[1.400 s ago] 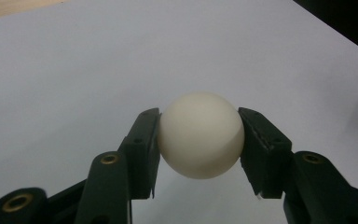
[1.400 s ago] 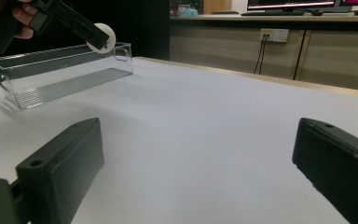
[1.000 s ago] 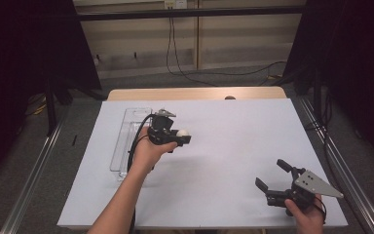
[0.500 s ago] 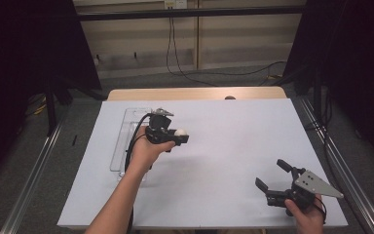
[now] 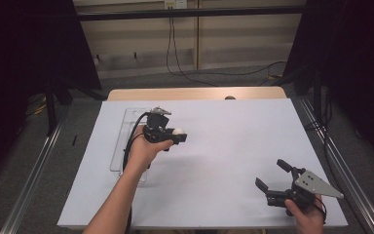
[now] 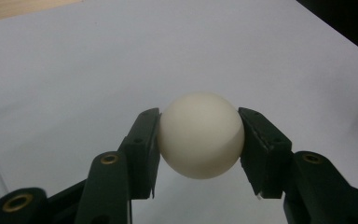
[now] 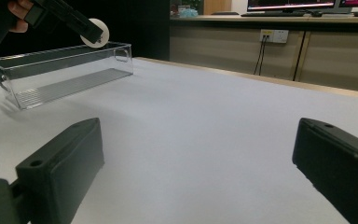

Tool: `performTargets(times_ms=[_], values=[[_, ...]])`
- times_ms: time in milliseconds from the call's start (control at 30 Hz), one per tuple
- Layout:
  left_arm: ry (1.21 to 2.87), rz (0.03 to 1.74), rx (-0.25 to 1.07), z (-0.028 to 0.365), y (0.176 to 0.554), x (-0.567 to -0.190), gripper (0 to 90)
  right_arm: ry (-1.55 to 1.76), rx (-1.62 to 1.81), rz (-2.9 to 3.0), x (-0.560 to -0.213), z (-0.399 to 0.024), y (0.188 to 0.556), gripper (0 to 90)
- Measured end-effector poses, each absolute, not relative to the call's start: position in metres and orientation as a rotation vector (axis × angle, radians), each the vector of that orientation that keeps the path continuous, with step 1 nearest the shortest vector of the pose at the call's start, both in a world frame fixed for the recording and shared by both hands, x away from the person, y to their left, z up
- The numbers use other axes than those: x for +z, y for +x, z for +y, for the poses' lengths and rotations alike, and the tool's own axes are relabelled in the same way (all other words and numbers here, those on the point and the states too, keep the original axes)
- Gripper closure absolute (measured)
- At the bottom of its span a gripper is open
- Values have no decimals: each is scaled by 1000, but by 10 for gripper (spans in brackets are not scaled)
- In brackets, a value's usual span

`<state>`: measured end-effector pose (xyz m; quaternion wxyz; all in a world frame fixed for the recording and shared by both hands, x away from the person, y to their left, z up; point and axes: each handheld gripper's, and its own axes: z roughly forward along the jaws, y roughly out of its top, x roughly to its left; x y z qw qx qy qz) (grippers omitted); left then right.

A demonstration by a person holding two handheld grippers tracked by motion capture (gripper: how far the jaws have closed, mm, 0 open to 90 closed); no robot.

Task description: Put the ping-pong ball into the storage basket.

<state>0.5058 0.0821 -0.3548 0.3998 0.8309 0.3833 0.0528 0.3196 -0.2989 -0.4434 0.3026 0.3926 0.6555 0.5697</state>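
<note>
A white ball (image 6: 200,134) sits clamped between the two black jaws of my left gripper (image 5: 177,135), held in the air above the white table sheet (image 5: 224,146). From the right gripper view the same ball (image 7: 96,31) hangs just over the near end of a clear plastic bin (image 7: 60,72). In the high view that bin (image 5: 126,141) lies along the left part of the sheet, partly behind the left hand. My right gripper (image 5: 271,175) rests low at the front right, open, jaws wide apart with nothing between them.
The white sheet covers a wooden table whose far edge (image 5: 195,92) shows at the back. Metal rails (image 5: 341,165) run along both sides. Cables (image 5: 185,53) hang on the back wall. Open sheet lies between the two grippers.
The left gripper with the ball has drifted slightly toward the back and left, nearer the bin. The right gripper has stayed put.
</note>
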Motion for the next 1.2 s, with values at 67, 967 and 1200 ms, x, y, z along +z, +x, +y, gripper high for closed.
performTargets(times_ms=[67,967,1200], values=[[2090,974,131,82,506,-355,513,1041,1511,1741,-443,-299,320,16],[2091,989,155,92,508,-349,512,1041,1512,1738,-443,-299,320,16],[2081,1000,149,94,508,-347,513,1041,1513,1738,-443,-299,320,16]])
